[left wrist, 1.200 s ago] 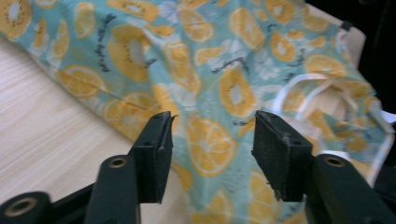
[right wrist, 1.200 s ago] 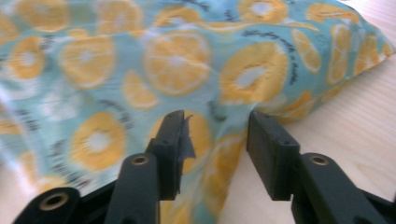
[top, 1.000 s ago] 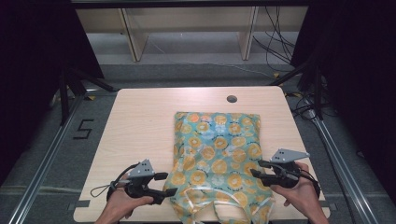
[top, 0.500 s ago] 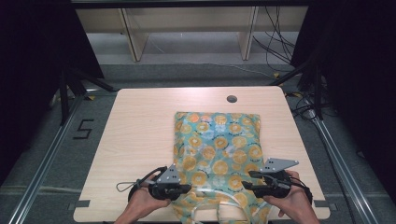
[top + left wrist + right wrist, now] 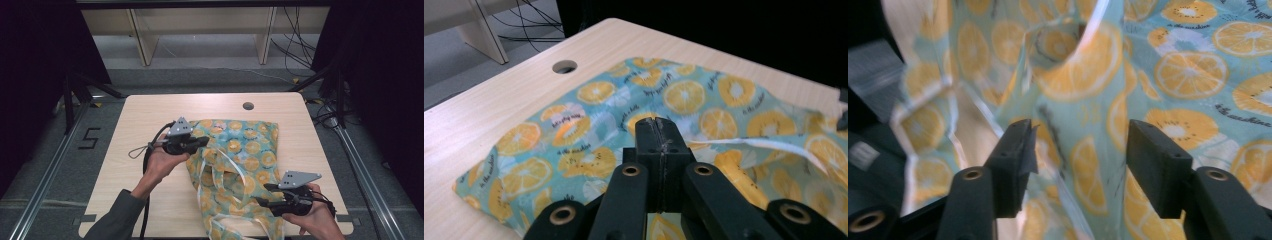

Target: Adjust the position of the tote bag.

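At centre frame, your left gripper [image 5: 204, 142], jaws closed, pinches the orange-print bag [image 5: 245, 150] on the table [image 5: 145, 115]. Your right gripper [image 5: 261, 201] gapes at lower right; clamp an edge before pulling.

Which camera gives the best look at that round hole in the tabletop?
The left gripper view: the round hole is large and sharp there, just beyond the orange-print cloth bag on the table. The high view has it small, near the far edge. The right gripper view looks at the bag's fabric instead.
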A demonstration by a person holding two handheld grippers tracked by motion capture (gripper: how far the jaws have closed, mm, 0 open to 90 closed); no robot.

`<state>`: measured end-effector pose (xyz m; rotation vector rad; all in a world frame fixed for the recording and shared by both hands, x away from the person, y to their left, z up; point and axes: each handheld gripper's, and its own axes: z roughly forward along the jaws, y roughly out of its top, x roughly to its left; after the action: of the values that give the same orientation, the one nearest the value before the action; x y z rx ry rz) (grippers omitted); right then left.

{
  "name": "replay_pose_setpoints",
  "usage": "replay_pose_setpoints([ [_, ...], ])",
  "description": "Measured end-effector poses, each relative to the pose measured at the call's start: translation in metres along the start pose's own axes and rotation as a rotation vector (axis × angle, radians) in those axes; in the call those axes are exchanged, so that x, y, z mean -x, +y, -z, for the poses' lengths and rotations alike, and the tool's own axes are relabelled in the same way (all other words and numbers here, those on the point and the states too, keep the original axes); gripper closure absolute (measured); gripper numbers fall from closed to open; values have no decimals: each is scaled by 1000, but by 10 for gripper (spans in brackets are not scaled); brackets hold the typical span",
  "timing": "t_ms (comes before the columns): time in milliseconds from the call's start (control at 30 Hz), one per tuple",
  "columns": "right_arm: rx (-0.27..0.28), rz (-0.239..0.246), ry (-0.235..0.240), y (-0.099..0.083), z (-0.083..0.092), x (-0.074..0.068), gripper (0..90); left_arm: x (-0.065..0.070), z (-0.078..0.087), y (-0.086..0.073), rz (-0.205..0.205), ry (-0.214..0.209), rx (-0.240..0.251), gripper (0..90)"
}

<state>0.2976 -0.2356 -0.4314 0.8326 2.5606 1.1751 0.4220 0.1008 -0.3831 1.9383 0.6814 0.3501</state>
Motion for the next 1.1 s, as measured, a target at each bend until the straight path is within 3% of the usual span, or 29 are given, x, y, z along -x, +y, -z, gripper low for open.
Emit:
replay_pose_setpoints([
  [33,-20,26,-52,1,-4,-2,393,-2,-1,2,2,-1,5,895],
  [67,-22,37,-75,1,-8,-3,391,-4,-2,4,6,3,8,895],
  [133,-41,45,-84,2,-11,-2,396,-6,-3,6,-2,-4,6,895],
  [167,-43,57,-84,2,-14,-1,458,-5,-3,7,3,1,-1,895],
  [200,-50,75,-83,4,-16,0,608,-5,-4,7,0,-2,1,895],
  [267,-54,114,-101,8,-19,2,819,-6,-4,7,-2,3,1,895],
  [333,-25,128,-131,17,-19,10,900,-10,-4,7,-5,2,4,895],
  [433,24,121,-181,38,-17,31,900,-21,-5,5,13,37,2,895],
  [467,27,139,-211,47,-17,40,900,-26,-6,3,14,45,0,895],
  [500,29,125,-258,54,-19,48,900,-30,-6,2,12,61,-12,895],
  [533,29,125,-326,69,-23,70,900,-34,-8,0,19,79,-17,895],
  [567,29,125,-326,69,-23,70,900,-38,-10,-2,23,90,-16,895],
  [633,28,111,-346,81,-29,92,900,-46,-15,-5,40,113,-19,895],
  [667,13,120,-401,93,-37,110,900,-50,-18,-6,39,112,-18,895],
  [700,13,120,-401,93,-37,110,900,-52,-21,-7,56,113,-15,895],
  [833,-32,124,-450,109,-58,140,900,-61,-37,-10,66,136,-30,895],
  [900,-65,95,-454,113,-72,156,900,-67,-46,-13,89,141,-29,894],
  [1000,-96,77,-437,113,-80,165,900,-75,-57,-21,129,138,-38,894],
  [1067,-104,66,-436,111,-87,171,900,-79,-62,-26,133,135,-56,894],
  [1100,-99,41,-427,109,-91,172,900,-79,-65,-29,148,142,-50,894],
])
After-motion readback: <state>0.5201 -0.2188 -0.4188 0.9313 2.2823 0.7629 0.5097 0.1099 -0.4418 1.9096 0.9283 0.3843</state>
